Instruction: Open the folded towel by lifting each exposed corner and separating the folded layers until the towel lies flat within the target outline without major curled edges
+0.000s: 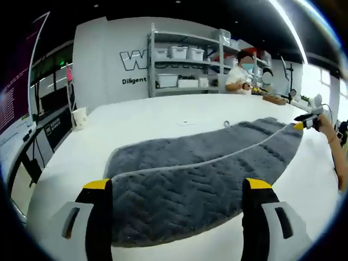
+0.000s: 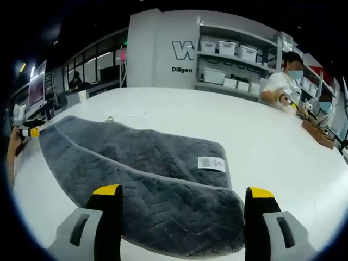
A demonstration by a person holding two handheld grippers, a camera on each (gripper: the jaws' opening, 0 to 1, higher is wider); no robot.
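Note:
A grey towel (image 1: 196, 174) with a zigzag weave lies folded lengthwise on the white table (image 1: 163, 111), its upper layer's edge running along the middle. My left gripper (image 1: 176, 187) stands open over the towel's near end, one jaw at each side. Held by a hand, the right gripper (image 1: 305, 123) sits at the towel's far right corner. In the right gripper view the towel (image 2: 136, 163) shows a white label (image 2: 211, 163). My right gripper (image 2: 184, 191) is open above that folded end. The left gripper (image 2: 28, 132) is at the far left end.
A paper cup (image 1: 80, 117) stands near the table's left edge. Grey shelves with white bins (image 1: 179, 68) line the back wall. People (image 2: 283, 81) work at the table's far side beside a wooden tray (image 2: 318, 135). Bare table surrounds the towel.

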